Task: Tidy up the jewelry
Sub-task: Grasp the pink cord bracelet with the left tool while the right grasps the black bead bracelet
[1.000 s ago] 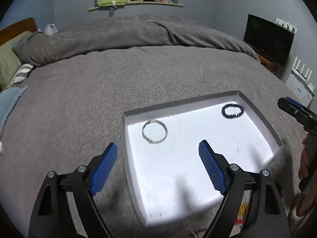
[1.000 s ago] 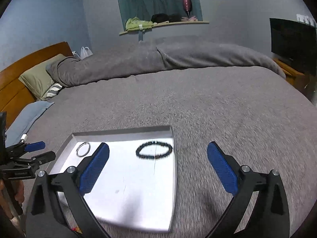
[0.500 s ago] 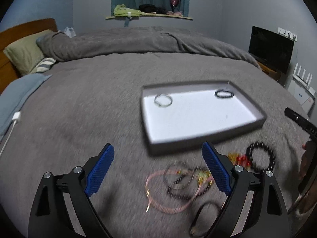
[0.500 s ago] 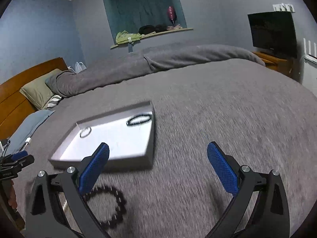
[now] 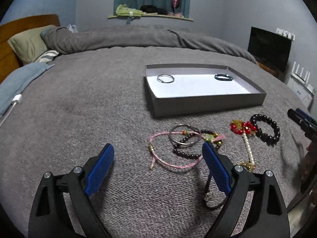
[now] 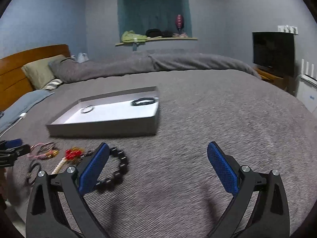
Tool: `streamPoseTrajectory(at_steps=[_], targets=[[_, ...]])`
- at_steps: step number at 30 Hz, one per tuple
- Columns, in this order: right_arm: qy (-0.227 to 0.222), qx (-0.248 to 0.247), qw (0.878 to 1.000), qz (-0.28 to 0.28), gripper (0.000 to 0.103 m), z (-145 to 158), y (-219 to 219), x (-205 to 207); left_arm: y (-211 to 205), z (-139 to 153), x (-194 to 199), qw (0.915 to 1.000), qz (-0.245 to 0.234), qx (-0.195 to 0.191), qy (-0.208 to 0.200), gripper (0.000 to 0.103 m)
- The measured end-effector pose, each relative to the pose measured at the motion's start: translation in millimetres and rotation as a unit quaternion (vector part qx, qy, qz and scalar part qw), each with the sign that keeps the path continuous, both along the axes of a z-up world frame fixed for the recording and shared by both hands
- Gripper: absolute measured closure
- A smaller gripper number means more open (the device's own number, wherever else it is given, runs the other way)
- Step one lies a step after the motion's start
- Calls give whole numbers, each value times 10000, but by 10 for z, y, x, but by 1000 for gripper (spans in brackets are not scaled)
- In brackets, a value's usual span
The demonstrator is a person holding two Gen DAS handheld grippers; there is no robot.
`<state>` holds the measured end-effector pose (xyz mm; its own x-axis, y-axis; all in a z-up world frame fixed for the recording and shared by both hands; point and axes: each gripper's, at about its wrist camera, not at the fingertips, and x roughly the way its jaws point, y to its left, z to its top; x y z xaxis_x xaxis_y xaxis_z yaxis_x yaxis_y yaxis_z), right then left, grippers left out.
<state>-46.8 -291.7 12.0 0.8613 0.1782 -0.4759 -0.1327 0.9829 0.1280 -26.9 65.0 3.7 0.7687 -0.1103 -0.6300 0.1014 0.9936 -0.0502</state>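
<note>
Nubby matt grey blanket [image 5: 95, 103]. Matt card-like tray [image 5: 208, 101], smooth pale floor. Shiny metal bangle [image 5: 165, 78]. Glossy dark bead bracelet [image 5: 266, 130]. Braided pink cord bracelet [image 5: 170, 163]. Textured blue pads [image 5: 100, 169] on matt black plastic. Polished wooden headboard [image 6: 21, 69].

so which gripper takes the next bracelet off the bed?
Left, probably. The left gripper is open right over the pink cord bracelet cluster; the right gripper frames mostly bare blanket.
</note>
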Motion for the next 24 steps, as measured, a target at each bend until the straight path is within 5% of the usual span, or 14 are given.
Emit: streamPoseTrajectory(at_steps=[13,16,20,24], targets=[[196,-553,9972,470,6,-62,397,33,36,-92,65,9999,-73,-15,116,13],[384,-519,9972,383,19,-95,379,113,76,-91,106,9997,-43,-163,181,16],[621,-342,9966,416,35,-145,319,184,76,-116,138,9995,-48,-129,275,46],[825,-283,9951,471,44,-192,309,231,77,-155,168,9990,-60,-137,411,61]])
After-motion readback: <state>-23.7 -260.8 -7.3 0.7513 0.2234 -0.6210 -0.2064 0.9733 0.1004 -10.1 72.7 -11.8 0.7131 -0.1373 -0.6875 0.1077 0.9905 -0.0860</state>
